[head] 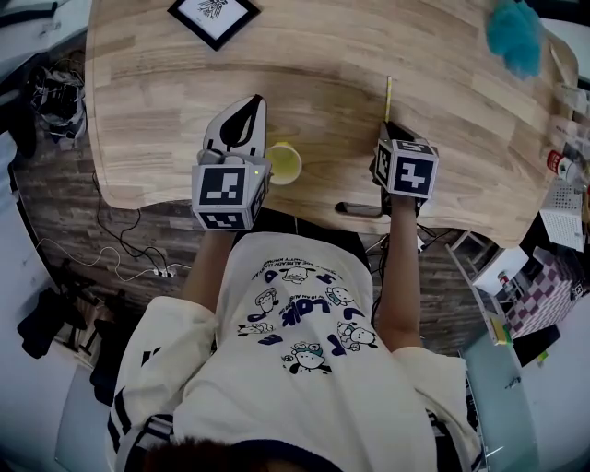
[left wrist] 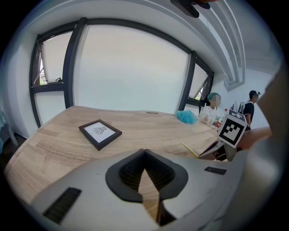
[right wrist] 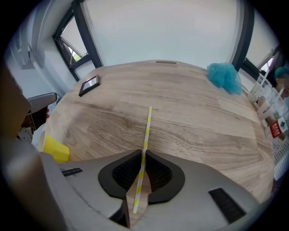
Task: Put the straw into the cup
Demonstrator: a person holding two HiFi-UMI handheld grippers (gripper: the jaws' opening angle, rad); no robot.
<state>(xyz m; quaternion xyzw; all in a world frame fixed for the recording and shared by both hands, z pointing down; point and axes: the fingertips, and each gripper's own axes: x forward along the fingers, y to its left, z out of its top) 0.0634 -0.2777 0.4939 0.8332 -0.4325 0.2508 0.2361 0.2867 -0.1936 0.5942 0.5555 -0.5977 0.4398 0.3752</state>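
Note:
A yellow cup (head: 283, 163) stands near the table's front edge, between my two grippers; it also shows at the left of the right gripper view (right wrist: 55, 149). My right gripper (right wrist: 142, 154) is shut on a yellow-and-white striped straw (right wrist: 146, 131), which sticks out forward past the jaws over the wood. In the head view the straw (head: 388, 96) points away from me, ahead of the right gripper (head: 388, 127). My left gripper (left wrist: 144, 153) is shut with nothing in it, just left of the cup (head: 245, 112).
The wooden table (head: 369, 46) carries a black-framed picture (head: 214, 17) at the far left and a teal fluffy object (head: 514, 35) at the far right. Bottles and boxes (head: 564, 166) crowd the right edge. A dark flat object (head: 358, 209) lies at the front edge.

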